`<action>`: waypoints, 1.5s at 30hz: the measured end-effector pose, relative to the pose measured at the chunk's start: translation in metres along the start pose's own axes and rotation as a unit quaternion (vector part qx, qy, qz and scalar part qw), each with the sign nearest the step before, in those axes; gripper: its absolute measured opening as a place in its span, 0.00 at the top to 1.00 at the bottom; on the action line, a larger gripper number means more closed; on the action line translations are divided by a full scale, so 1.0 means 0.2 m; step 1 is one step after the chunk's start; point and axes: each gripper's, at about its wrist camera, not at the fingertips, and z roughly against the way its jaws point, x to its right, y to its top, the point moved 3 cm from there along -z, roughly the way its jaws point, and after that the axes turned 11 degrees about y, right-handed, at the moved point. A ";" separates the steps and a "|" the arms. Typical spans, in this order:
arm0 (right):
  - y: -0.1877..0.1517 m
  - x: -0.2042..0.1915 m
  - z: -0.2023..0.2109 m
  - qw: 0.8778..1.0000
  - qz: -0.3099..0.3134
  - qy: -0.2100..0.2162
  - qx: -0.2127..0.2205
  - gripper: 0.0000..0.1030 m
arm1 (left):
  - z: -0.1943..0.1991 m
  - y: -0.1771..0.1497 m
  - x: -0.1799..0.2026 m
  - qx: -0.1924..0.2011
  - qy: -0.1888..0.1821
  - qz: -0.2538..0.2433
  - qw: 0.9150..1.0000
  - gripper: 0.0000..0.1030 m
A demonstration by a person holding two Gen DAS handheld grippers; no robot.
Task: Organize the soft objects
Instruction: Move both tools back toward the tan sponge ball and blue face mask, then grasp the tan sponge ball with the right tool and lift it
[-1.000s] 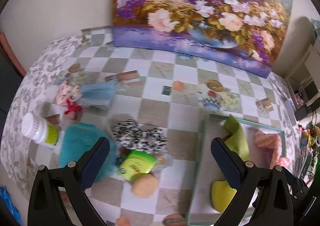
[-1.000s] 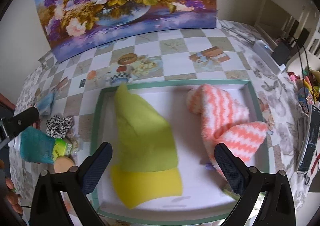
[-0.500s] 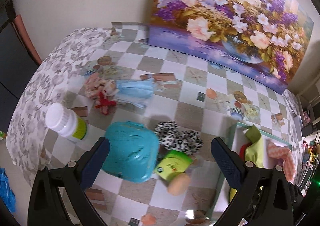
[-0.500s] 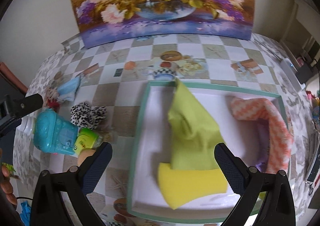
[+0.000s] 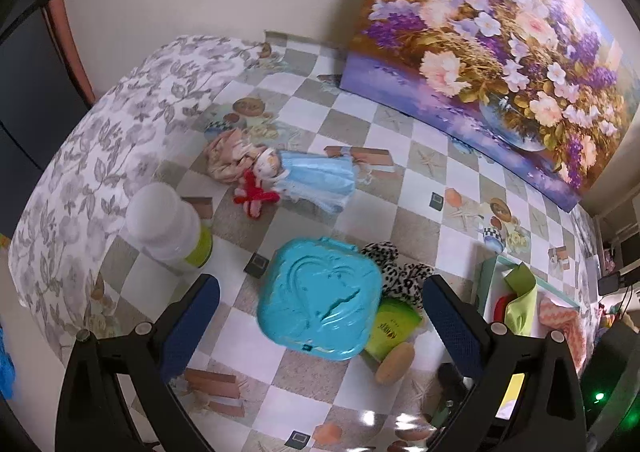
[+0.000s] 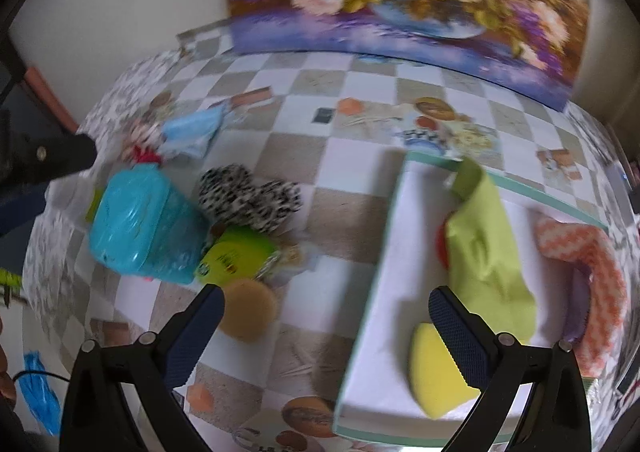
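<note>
Hovering, both jaws spread, empty; left gripper (image 5: 320,316) over teal case (image 5: 318,298) (hard) risks snagging leopard plush (image 5: 404,276) at 2 o'clock.

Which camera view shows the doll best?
The left wrist view. There the doll lies sharp and whole on the table: hair, blue dress, red bow. The right wrist view shows the doll small and blurred by motion, near the left gripper.
</note>
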 end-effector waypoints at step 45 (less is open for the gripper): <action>-0.14 -0.23 -0.36 0.995 0.027 0.045 -0.083 0.48 | -0.28 -0.31 -0.12 -0.118 0.001 0.032 0.992 0.02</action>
